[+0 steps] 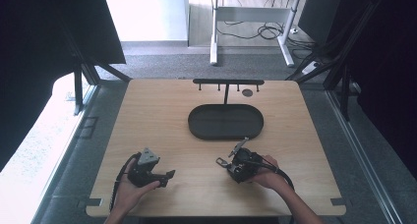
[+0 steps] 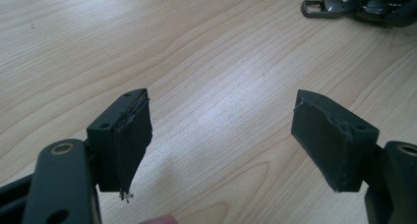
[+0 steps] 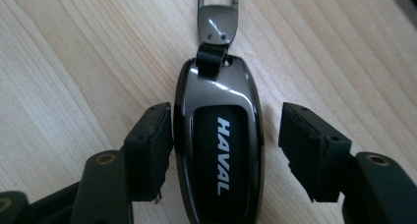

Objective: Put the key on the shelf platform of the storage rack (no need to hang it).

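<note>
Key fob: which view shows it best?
Right gripper view: the key fob lies on the table between the right gripper's jaws, its HAVAL lettering readable. In the left gripper view only its clasp end is clear; the high view shows it tiny.

A car key fob lay on the table near its front edge, right of centre, between the right gripper's jaws. The left gripper sat well to its left. Behind them an oval tray rested mid-table, with a hook rack behind it.
</note>
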Motion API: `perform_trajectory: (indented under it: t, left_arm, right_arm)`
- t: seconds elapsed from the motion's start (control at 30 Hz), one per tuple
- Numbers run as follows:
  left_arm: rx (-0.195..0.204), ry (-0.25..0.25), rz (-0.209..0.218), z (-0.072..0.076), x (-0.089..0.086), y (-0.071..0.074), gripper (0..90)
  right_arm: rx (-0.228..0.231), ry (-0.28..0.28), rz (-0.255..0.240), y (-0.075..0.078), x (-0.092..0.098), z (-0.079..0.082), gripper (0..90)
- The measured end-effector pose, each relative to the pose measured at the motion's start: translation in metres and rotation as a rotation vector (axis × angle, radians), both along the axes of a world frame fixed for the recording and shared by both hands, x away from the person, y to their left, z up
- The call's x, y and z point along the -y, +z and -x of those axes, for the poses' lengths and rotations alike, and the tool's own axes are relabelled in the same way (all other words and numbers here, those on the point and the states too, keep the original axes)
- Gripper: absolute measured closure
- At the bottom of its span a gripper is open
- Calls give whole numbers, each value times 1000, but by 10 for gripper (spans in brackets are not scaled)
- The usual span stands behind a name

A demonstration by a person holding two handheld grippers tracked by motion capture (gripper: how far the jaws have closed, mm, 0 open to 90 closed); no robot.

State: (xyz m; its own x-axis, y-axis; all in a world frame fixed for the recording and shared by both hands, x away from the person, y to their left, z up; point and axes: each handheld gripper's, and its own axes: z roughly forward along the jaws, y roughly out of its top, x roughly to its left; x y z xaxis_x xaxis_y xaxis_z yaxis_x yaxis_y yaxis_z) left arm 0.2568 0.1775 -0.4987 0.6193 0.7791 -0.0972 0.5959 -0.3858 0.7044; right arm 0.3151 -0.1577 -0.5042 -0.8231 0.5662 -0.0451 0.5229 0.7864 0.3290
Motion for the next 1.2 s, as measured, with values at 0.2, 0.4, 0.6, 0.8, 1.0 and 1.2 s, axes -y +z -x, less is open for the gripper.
perform_trajectory:
  t: [0.2,0.4,0.6,0.8,1.0,1.2]
  left_arm:
    - [-1,1,0,0,0,0,235]
    - [-1,-5,-7,-1,0,-2,236]
    - [-2,-4,-7,-1,1,-2,236]
    - [0,-4,-8,-1,1,-2,236]
    - [5,2,-7,-1,-3,-1,236]
    - [7,11,-2,-1,-5,1,236]
  right_arm:
    - [-4,2,2,-1,-3,0,468]
    - [-43,-6,-15,-1,-1,-4,487]
    - [-49,0,-5,-1,-2,-5,491]
    - [-48,10,-13,5,-1,-4,493]
    - [-13,8,-42,20,4,-3,494]
    - [11,14,-67,34,6,-2,494]
